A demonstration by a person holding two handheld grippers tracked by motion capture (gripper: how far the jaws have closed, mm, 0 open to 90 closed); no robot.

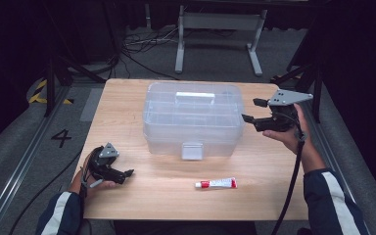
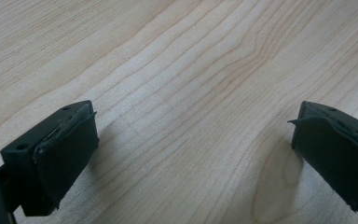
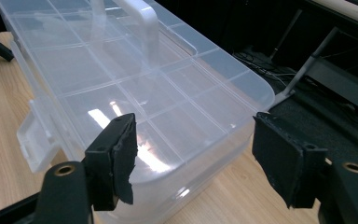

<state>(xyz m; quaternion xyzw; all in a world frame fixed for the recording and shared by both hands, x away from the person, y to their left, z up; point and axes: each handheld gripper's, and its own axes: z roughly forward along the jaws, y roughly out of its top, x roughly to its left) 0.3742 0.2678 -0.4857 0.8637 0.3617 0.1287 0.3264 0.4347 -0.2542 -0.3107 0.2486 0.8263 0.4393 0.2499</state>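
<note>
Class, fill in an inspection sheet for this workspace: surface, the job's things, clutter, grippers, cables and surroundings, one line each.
Surface: wooden table, bare light wood grain.
Job's things: clear plastic box with white handle, lid shut, latch facing the person; red and white tube lying flat in front of it, apart from the box.
Clutter: nothing seen.
Grippers: left gripper open, low over the table's near left corner, nothing between its jaws; right gripper open, raised beside the box's right end, holding nothing.
Cables: black cable trailing from the right gripper; more cables on the floor behind.
Surroundings: grey floor, white stand, dark background.
</note>
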